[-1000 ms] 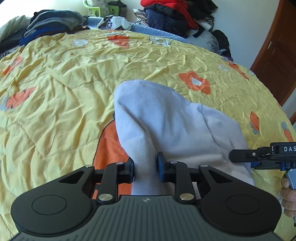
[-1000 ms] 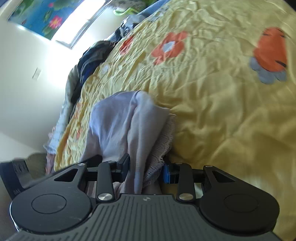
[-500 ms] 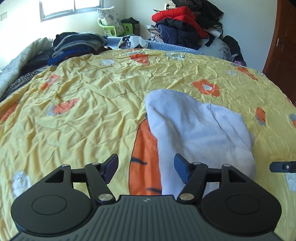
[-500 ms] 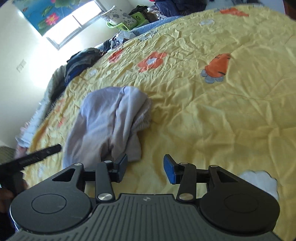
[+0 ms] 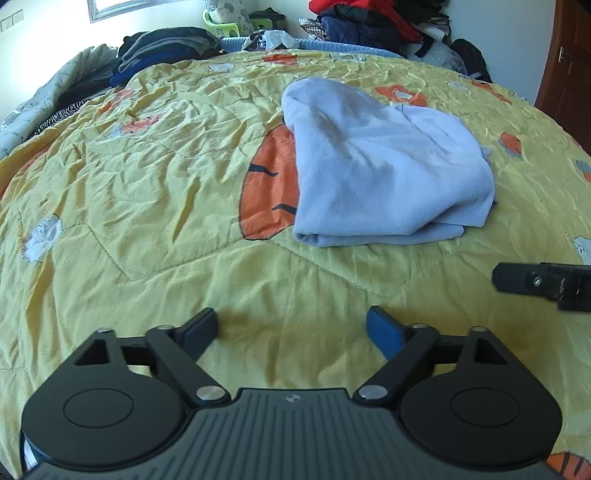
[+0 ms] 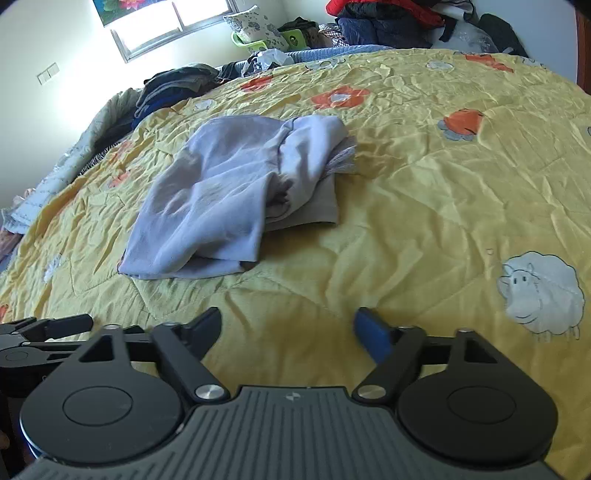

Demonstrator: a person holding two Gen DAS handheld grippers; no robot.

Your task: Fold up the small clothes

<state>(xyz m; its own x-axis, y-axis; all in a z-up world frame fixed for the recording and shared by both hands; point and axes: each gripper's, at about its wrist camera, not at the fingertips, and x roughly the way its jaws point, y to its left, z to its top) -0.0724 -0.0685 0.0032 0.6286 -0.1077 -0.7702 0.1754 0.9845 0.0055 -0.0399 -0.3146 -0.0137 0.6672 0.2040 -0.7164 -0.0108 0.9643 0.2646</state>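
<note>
- Nearest the cameras, the left claw [image 5: 291, 326] and the right claw [image 6: 288, 326] are both seen spread wide with nothing held, hovering just above the yellow quilt [image 5: 147, 192] of the bed.
- A little further on, the lilac garment [image 5: 384, 166] is found lying loosely folded on the quilt, partly over an orange print [image 5: 271, 184], and well apart from both claws.
- The garment is judged light, soft and limp; sagging and bunching are to be expected when it is lifted, while breakage is no concern.
- From the right wrist view, a lace-trimmed edge [image 6: 343, 157] is seen poking out at the garment's far right end, and layers are stacked unevenly.
- A hold is best taken at the two near corners of the near hem [image 6: 192, 269], where the cloth is thin and flat.
- At the far edge, piled clothes [image 5: 365, 22] are seen.
</note>
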